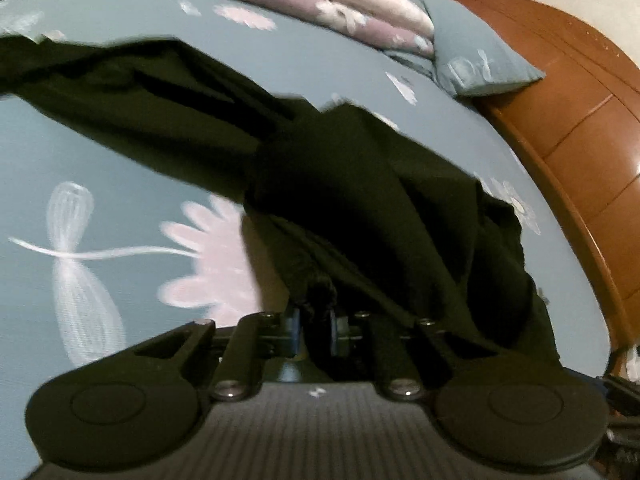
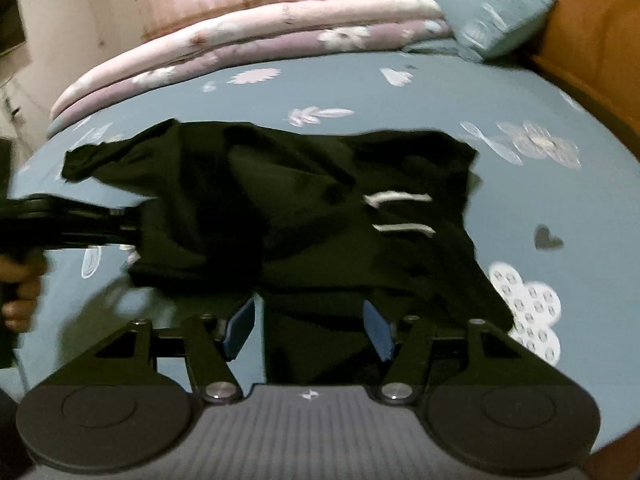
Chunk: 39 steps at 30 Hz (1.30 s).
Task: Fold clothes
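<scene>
Black garment [image 2: 280,208] lies rumpled on the blue floral bedsheet [image 2: 540,208]; the left claw [image 1: 316,312] pinches a gathered edge, probably a hem, while the right claw [image 2: 308,324] stands wide over the cloth. Lift the pinched edge taut before the right claw takes its corner.

Bed [image 2: 400,92] with blue flower-print sheet. Black garment [image 2: 304,216] lies crumpled on it, just ahead of right claw [image 2: 310,326]. Beyond garment: folded pink and mauve quilts [image 2: 256,36]; blue pillow [image 2: 488,16] far right.
</scene>
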Each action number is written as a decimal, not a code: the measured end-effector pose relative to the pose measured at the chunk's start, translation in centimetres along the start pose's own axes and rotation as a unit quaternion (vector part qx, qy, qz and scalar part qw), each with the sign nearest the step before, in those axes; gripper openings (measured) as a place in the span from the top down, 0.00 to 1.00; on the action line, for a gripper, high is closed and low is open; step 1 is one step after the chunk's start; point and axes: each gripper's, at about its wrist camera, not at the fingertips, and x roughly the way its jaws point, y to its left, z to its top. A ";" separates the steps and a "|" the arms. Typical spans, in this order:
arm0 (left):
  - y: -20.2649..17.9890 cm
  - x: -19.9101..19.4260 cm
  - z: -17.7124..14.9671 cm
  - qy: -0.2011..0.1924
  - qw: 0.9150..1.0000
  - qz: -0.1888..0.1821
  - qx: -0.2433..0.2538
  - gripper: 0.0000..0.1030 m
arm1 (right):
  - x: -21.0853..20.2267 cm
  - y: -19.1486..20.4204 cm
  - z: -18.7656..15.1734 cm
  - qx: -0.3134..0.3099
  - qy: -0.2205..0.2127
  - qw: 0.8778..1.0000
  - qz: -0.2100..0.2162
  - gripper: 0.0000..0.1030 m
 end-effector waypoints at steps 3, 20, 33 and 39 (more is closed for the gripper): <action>2.0 -3.1 0.8 -0.022 0.999 0.044 0.004 0.90 | 0.1 -0.6 -0.5 0.009 0.005 1.000 0.003 0.37; 16.5 -11.5 1.3 -0.065 0.968 0.228 -0.089 0.90 | -0.6 1.1 -0.8 -0.005 0.012 1.000 0.012 0.37; 28.9 -16.3 3.1 -0.087 0.906 0.372 -0.182 0.89 | 0.0 2.1 -0.7 -0.014 0.029 0.999 0.017 0.33; 31.9 -17.0 3.9 -0.092 0.889 0.399 -0.203 0.88 | -0.1 4.4 -0.8 -0.054 0.039 0.996 0.060 0.32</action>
